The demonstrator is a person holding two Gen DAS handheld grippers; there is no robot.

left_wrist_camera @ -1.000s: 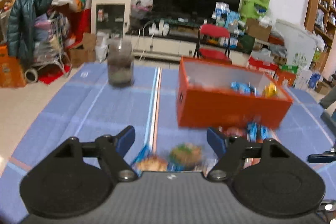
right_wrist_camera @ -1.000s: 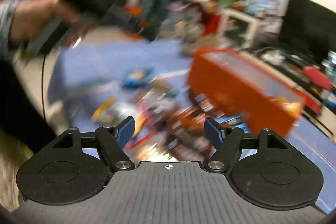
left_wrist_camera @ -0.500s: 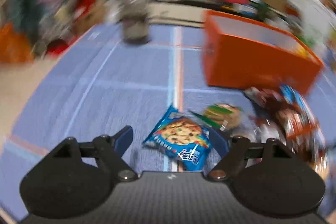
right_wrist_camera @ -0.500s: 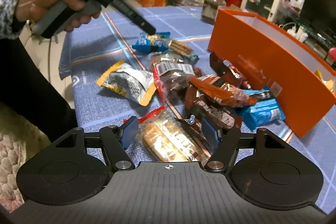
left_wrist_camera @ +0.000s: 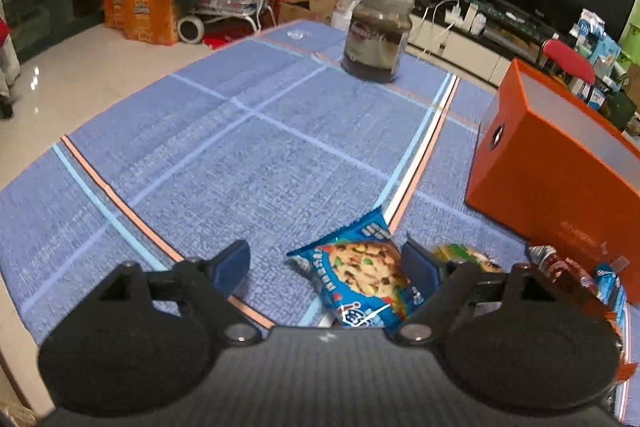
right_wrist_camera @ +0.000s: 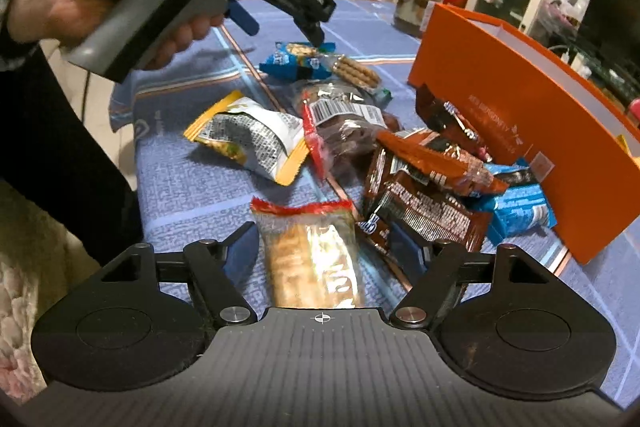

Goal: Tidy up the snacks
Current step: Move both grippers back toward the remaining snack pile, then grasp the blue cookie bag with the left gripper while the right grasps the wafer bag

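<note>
My left gripper [left_wrist_camera: 326, 265] is open, its fingers on either side of a blue cookie packet [left_wrist_camera: 360, 277] lying on the blue cloth. The right wrist view shows that gripper [right_wrist_camera: 280, 27] held by a hand just above the same packet [right_wrist_camera: 294, 61]. My right gripper [right_wrist_camera: 324, 247] is open around a clear wafer packet with a red end [right_wrist_camera: 312, 251]. A heap of snack packets [right_wrist_camera: 416, 167] lies beside the open orange box [right_wrist_camera: 512, 115], which also shows in the left wrist view [left_wrist_camera: 560, 163].
A glass jar [left_wrist_camera: 378, 31] stands at the far side of the table. A yellow and silver packet [right_wrist_camera: 248, 141] lies left of the heap. The table edge [left_wrist_camera: 24, 311] runs near on the left. The room behind is cluttered.
The left gripper has come down over the blue cookie packet and swung its view left. The right gripper has moved in over the wafer packet. Both stay open.
</note>
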